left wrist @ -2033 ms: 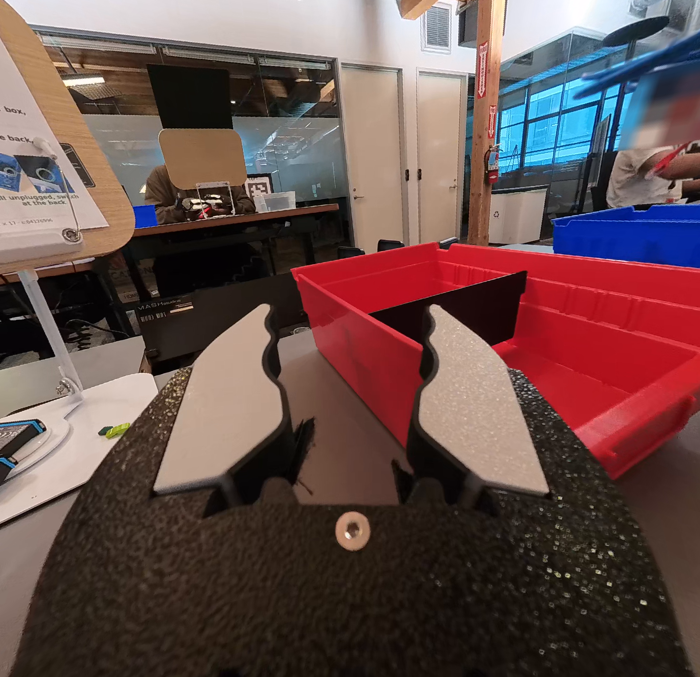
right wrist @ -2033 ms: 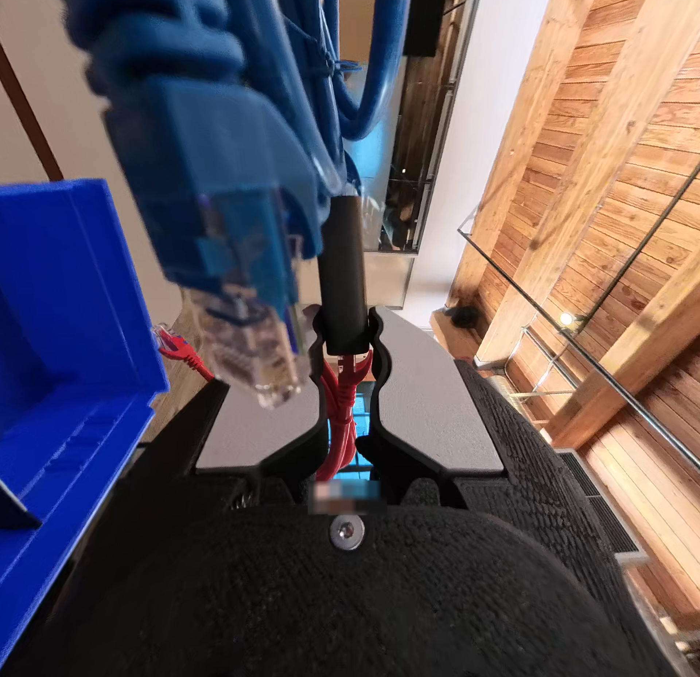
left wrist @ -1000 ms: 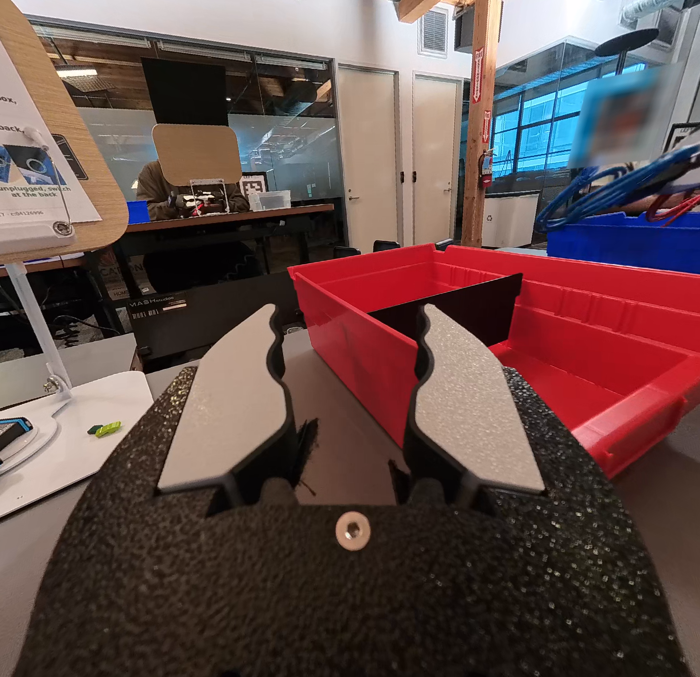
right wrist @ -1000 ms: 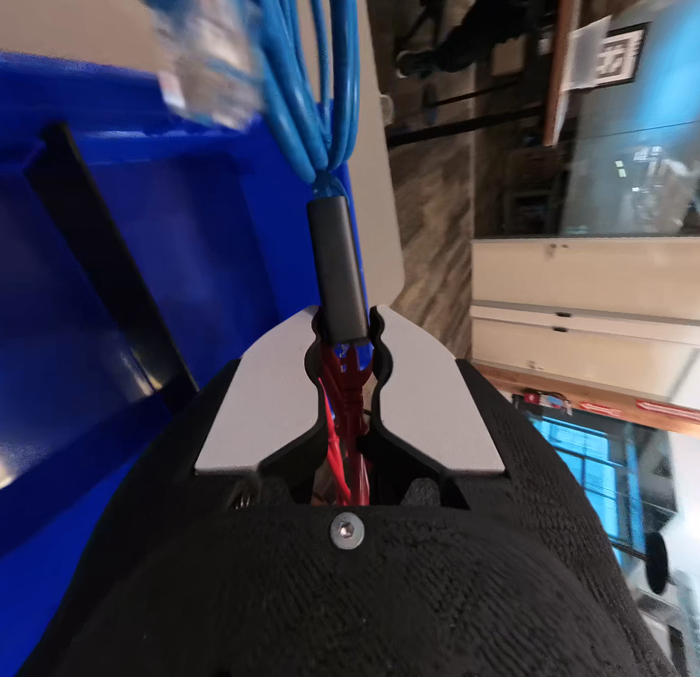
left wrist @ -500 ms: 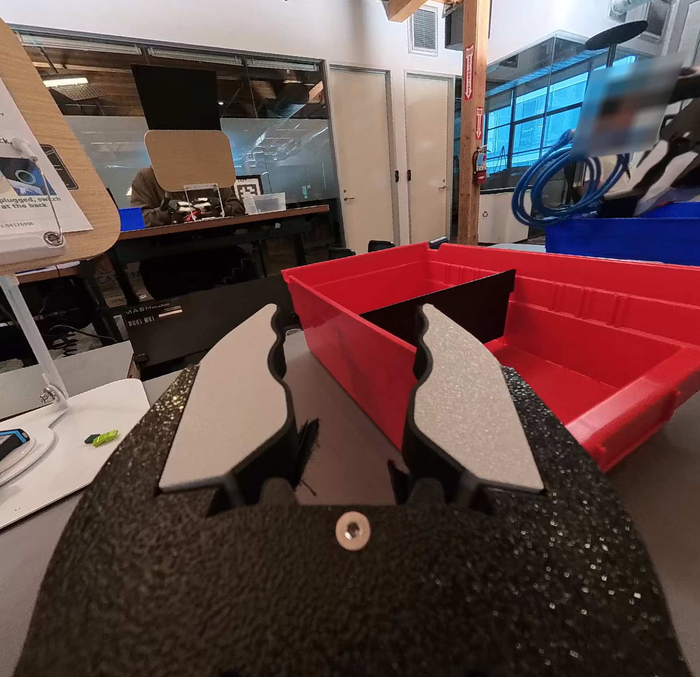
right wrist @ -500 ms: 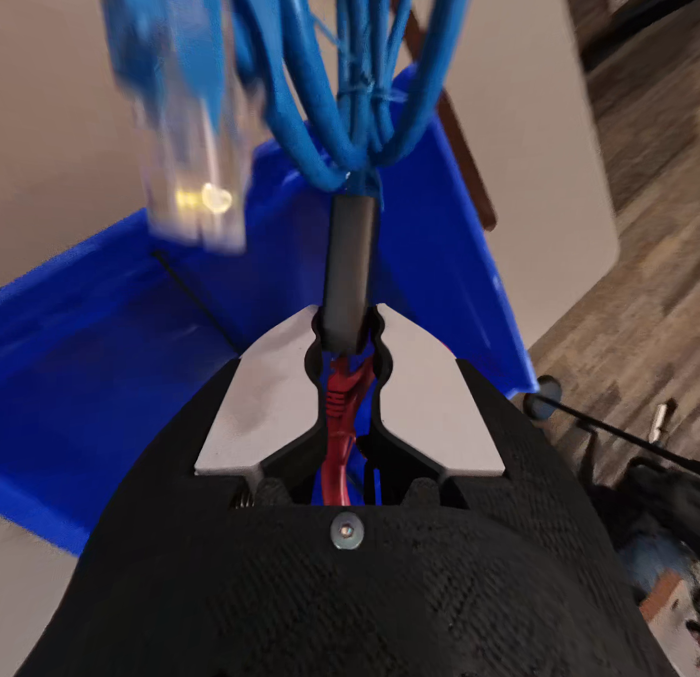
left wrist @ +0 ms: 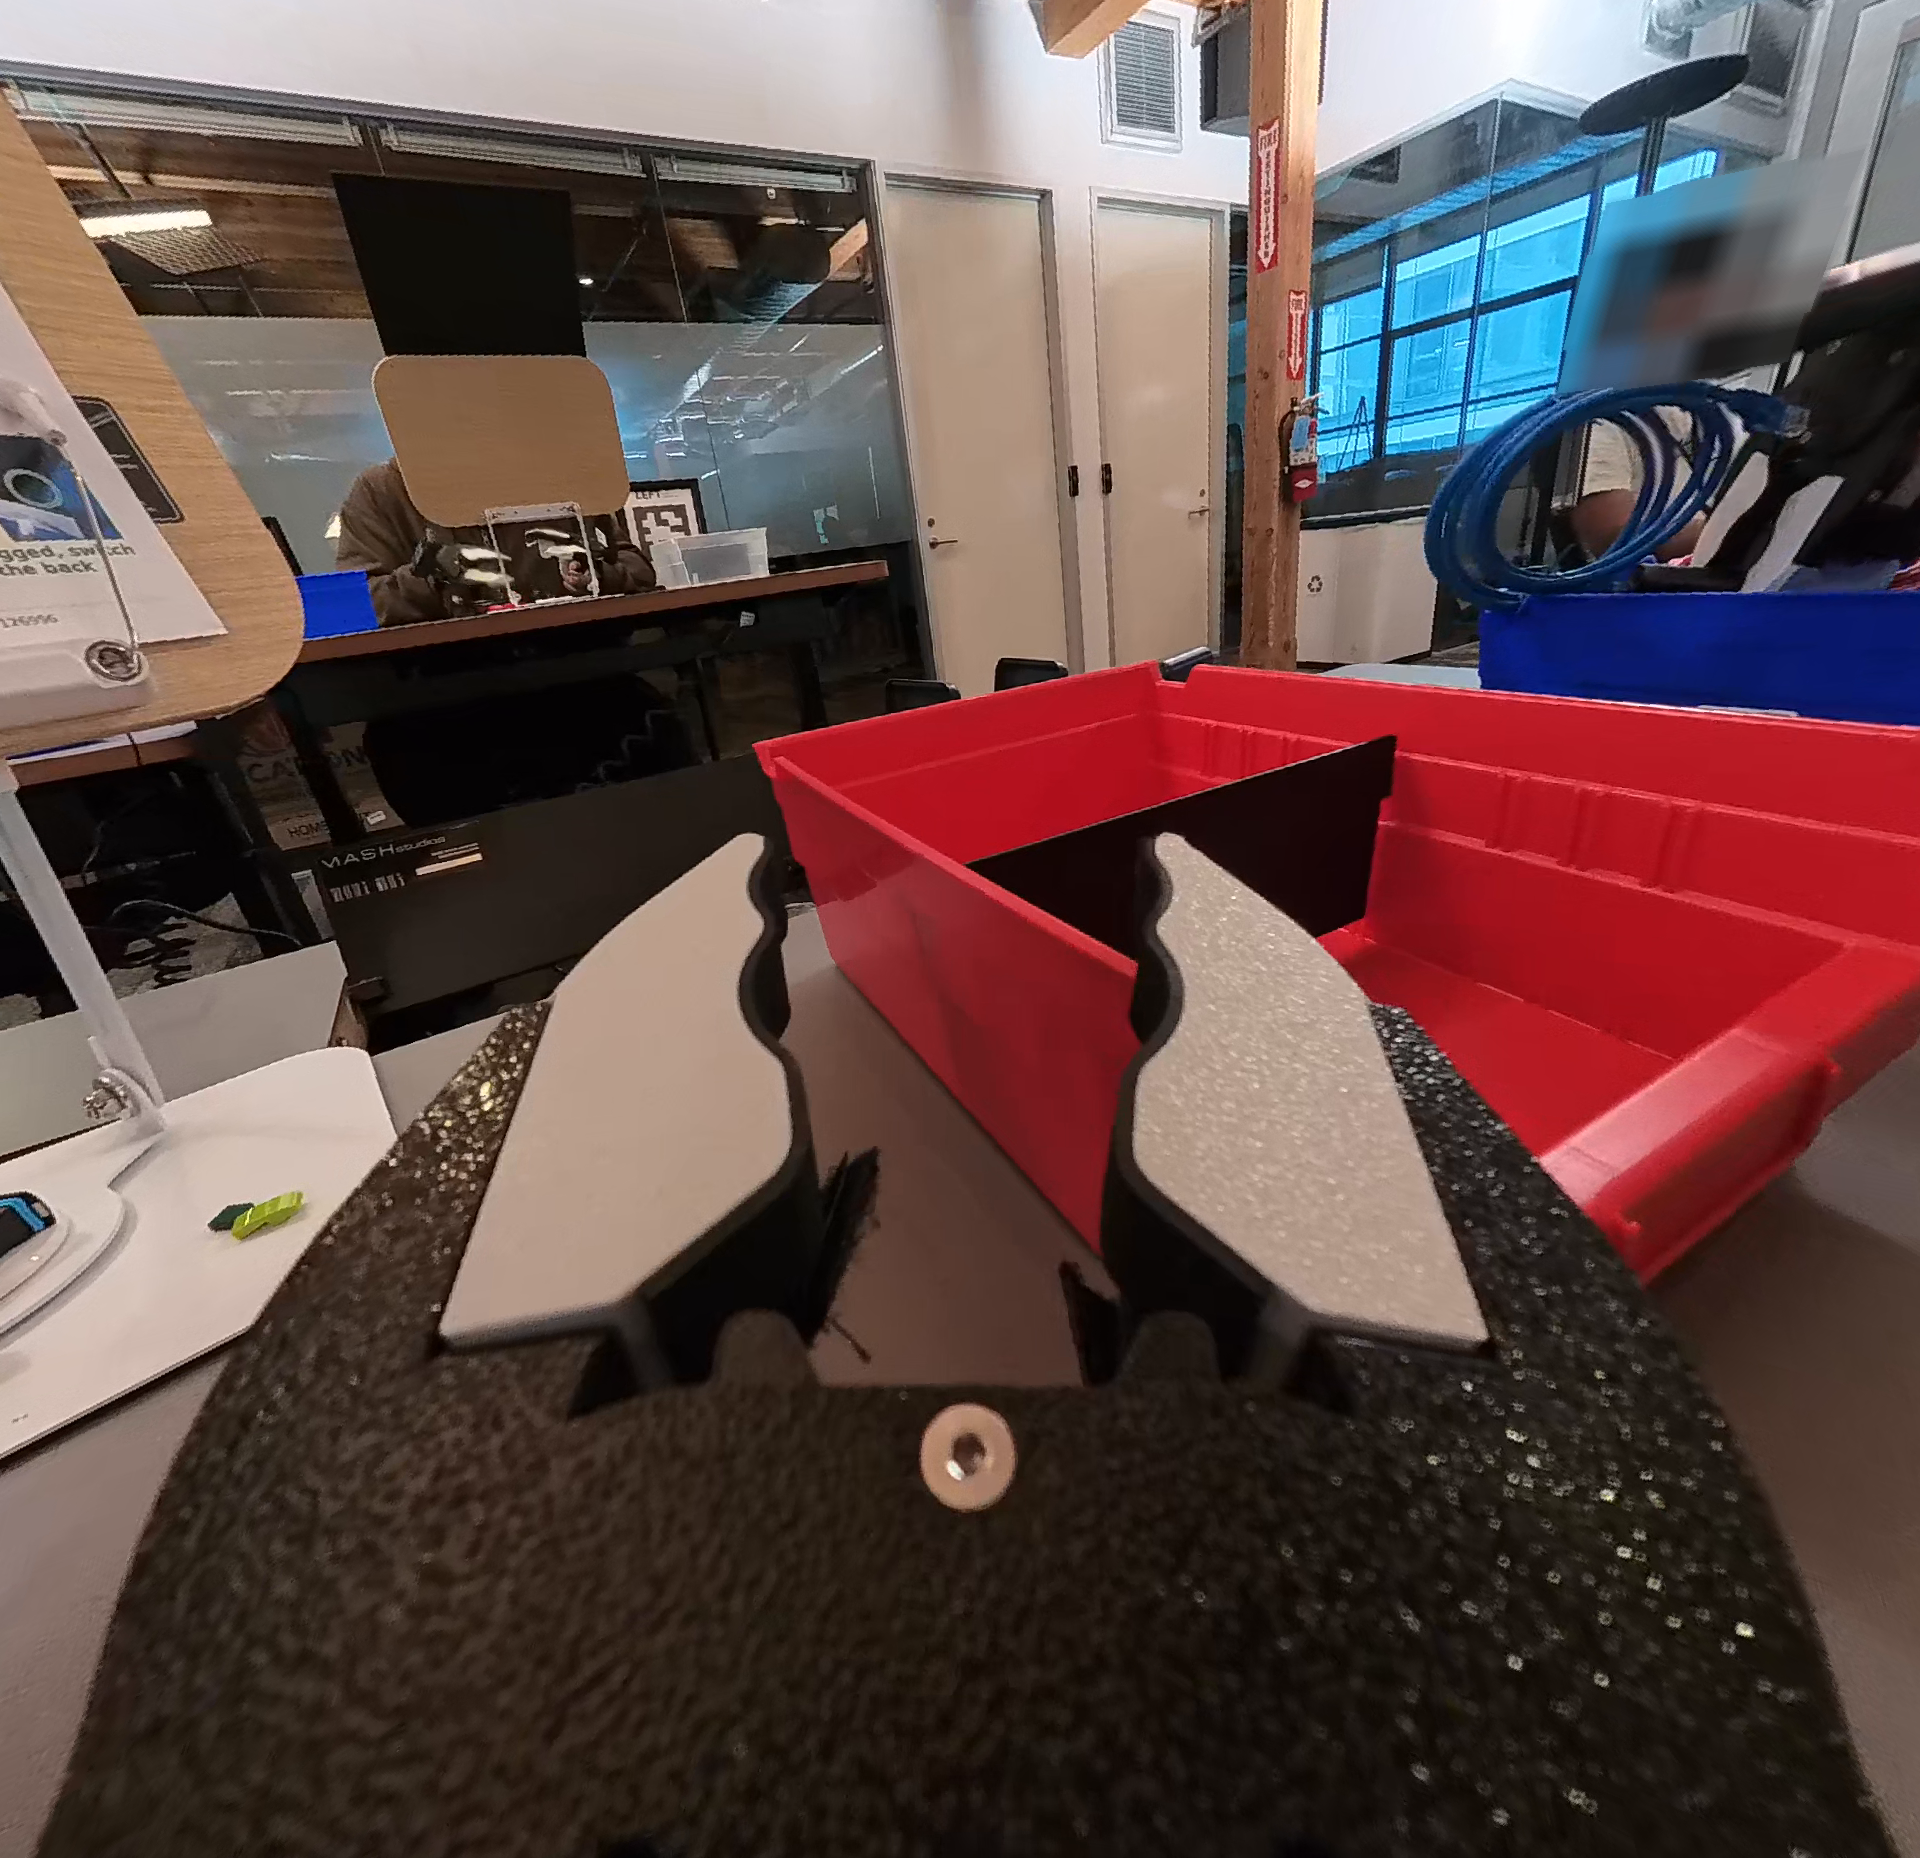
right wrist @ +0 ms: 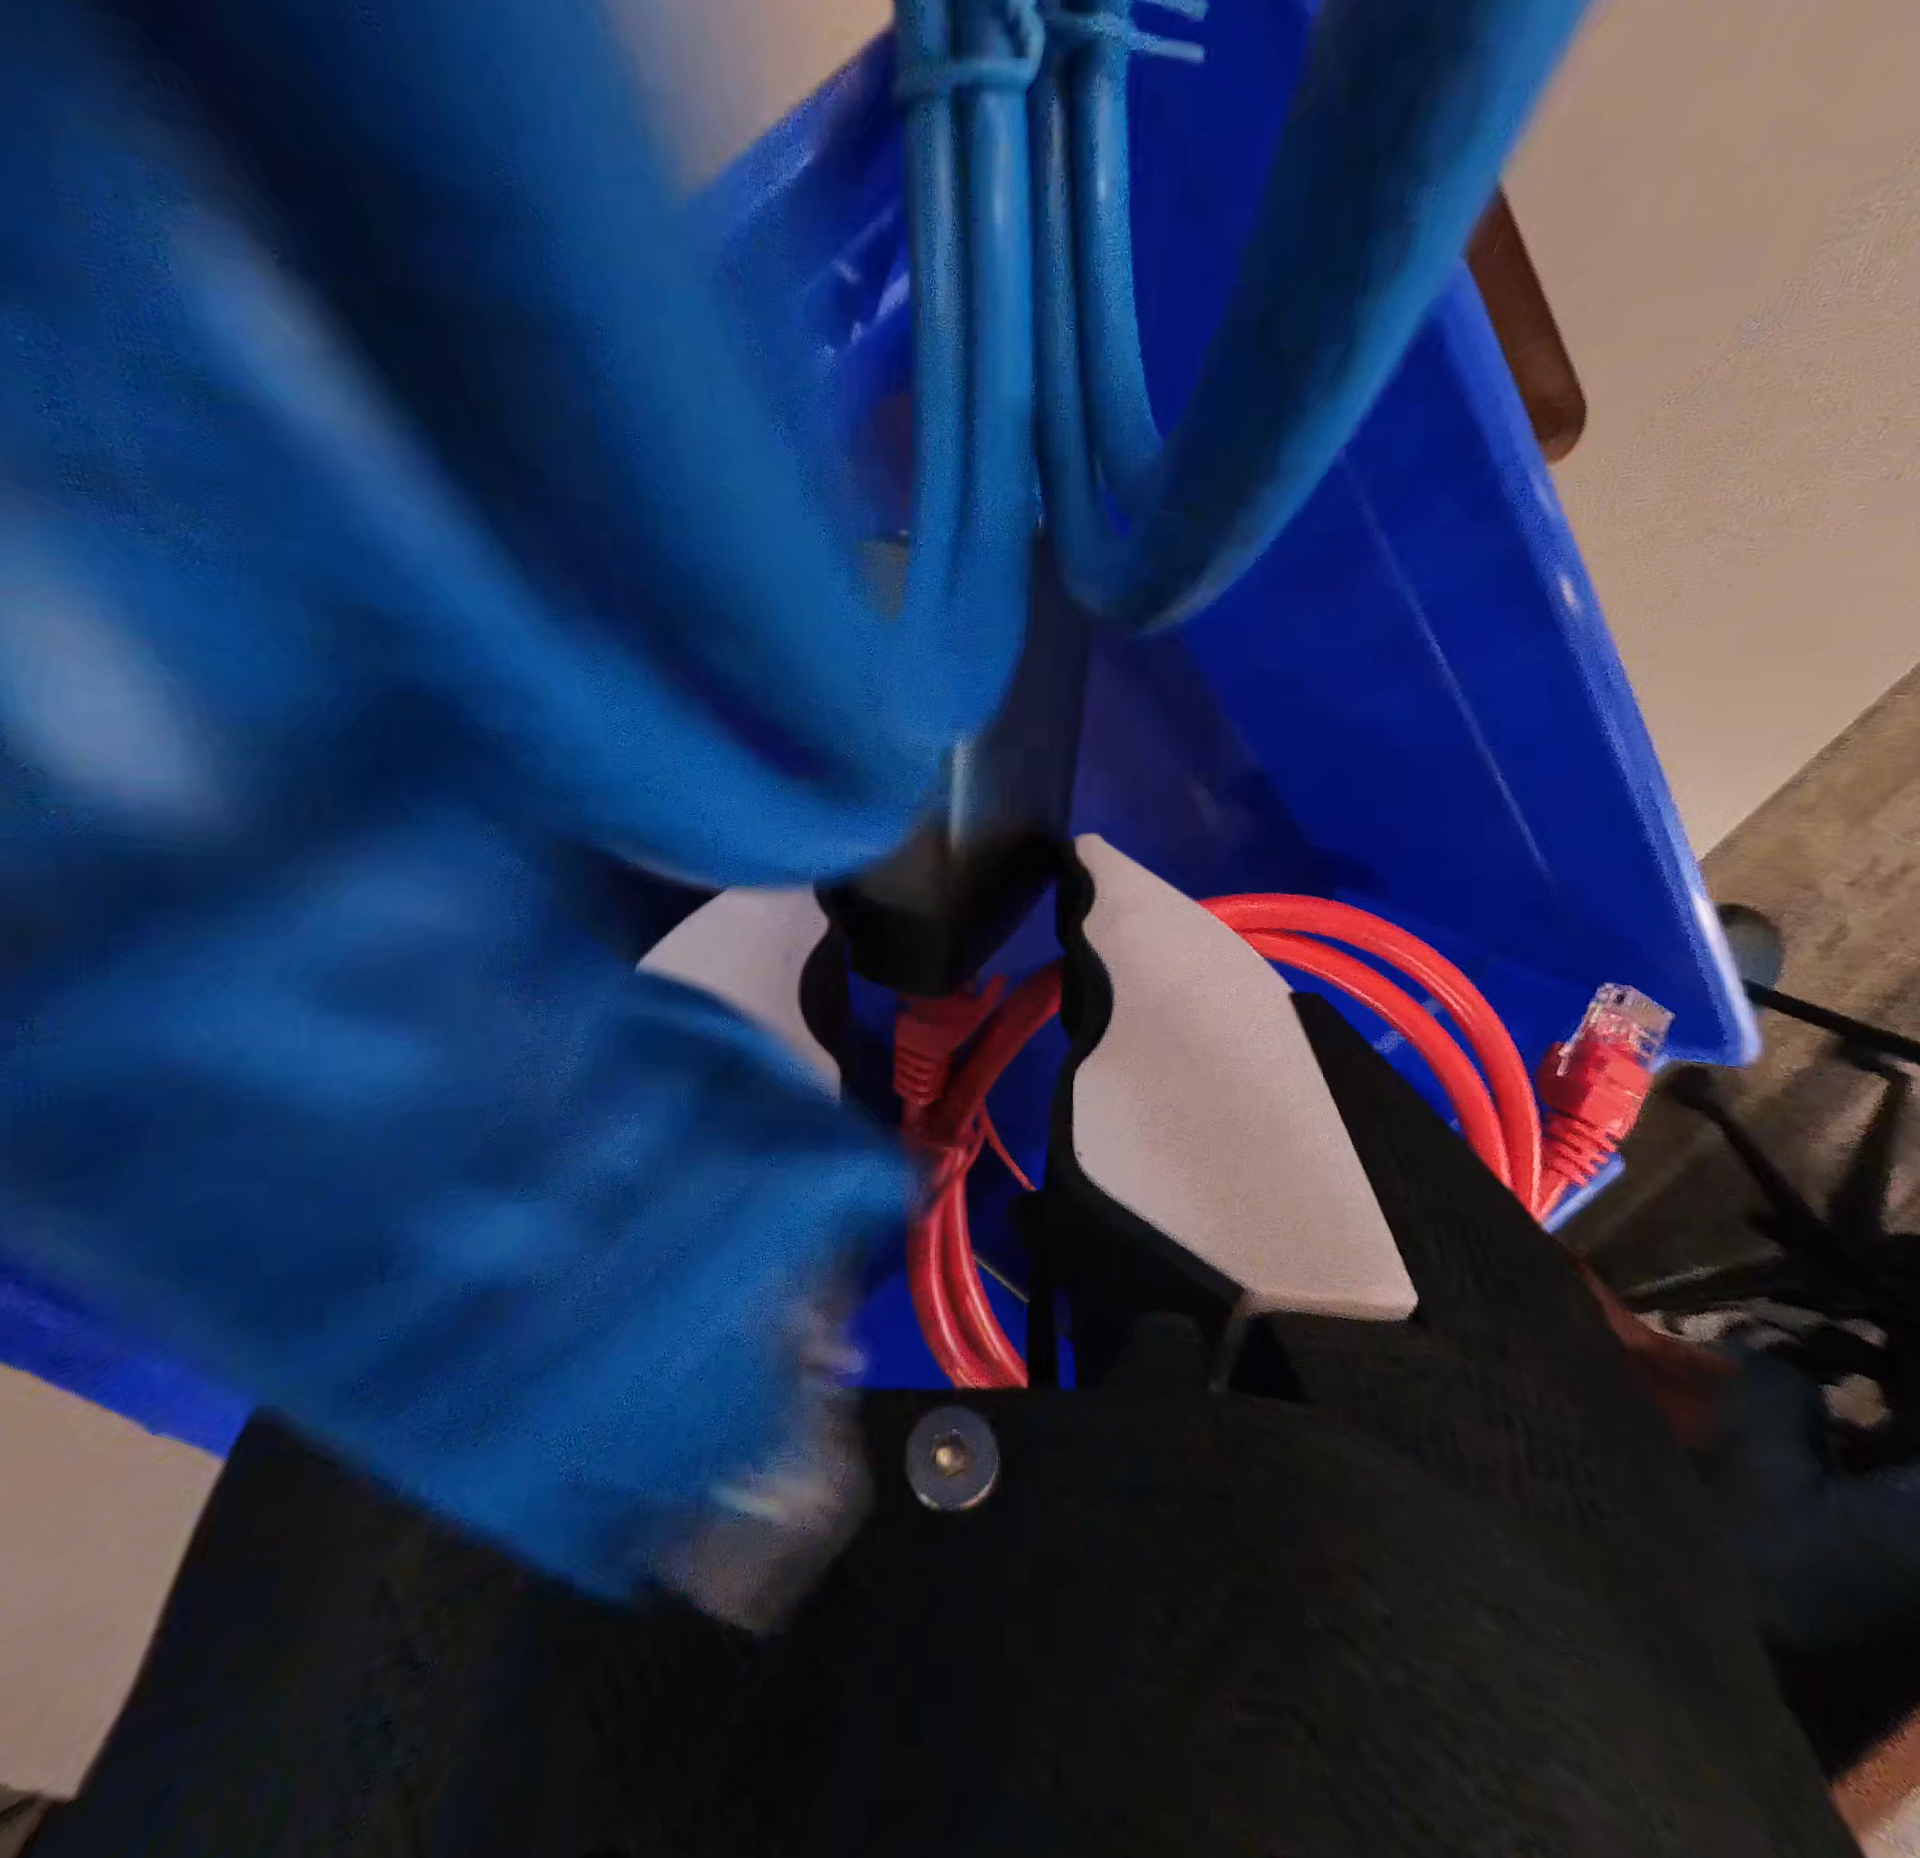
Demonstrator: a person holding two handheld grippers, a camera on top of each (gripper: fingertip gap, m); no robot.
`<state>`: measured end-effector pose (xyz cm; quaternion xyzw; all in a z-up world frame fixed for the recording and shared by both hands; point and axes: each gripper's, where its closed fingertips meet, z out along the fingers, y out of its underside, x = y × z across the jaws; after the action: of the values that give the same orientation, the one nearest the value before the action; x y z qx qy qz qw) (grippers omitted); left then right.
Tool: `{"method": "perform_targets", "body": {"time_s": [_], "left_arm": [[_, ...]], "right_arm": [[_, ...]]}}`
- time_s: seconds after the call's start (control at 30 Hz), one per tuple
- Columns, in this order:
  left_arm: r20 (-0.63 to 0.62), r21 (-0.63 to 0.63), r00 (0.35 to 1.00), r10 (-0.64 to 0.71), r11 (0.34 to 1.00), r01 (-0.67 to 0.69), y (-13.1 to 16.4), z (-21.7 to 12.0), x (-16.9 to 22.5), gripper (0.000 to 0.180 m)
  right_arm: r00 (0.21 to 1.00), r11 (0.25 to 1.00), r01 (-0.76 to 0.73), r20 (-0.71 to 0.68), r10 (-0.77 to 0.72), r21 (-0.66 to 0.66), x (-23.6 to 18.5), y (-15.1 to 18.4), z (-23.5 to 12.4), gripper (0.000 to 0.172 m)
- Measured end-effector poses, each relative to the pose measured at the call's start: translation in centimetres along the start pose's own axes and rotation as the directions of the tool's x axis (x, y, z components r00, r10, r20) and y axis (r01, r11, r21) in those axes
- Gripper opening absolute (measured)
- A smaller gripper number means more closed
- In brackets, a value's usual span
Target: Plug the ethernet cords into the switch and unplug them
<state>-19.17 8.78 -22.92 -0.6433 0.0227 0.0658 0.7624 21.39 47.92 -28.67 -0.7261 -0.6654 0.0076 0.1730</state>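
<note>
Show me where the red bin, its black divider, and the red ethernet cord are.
red bin (left wrist: 1538, 769), left wrist view, on the far wall's rim.
black divider (left wrist: 1278, 821), left wrist view, on its upper face.
red ethernet cord (right wrist: 1382, 961), right wrist view, on the coil's curved loop.

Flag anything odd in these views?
Right gripper grips the black sleeve binding a still-coiled blue cable bundle, not a plug; a blurred loose end hangs across the lens. Left gripper is open, empty.
</note>
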Motion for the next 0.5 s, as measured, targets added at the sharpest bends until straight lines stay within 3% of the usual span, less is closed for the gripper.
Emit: {"method": "perform_targets", "body": {"time_s": [0.03, 0.17, 0.37, 0.5], "left_arm": [[0.001, 0.0, 1.0, 0.001, 1.0, -0.001, 0.0, 0.0, 0.0, 0.064], [0.002, 0.0, 1.0, 0.003, 1.0, -0.003, 0.0, 0.0, 0.0, 0.064], [-0.003, -0.002, 1.0, -0.014, 1.0, 0.014, 0.0, 0.0, 0.0, 0.064], [-0.003, -0.003, 1.0, -0.016, 1.0, 0.016, 0.0, 0.0, 0.0, 0.064]], "right_arm": [[1.0, 1.0, -0.025, 0.017, 0.025, 0.015, -0.1, -0.1, -0.2, 0.044], [0.996, 0.995, -0.085, 0.025, 0.083, 0.061, 0.1, -0.4, -1.3, 0.05], [0.997, 0.999, 0.032, -0.078, -0.031, 0.007, 0.3, -0.1, -2.1, 0.048], [0.998, 0.999, 0.026, -0.057, -0.027, -0.023, 0.1, 0.0, -1.8, 0.044]]}}
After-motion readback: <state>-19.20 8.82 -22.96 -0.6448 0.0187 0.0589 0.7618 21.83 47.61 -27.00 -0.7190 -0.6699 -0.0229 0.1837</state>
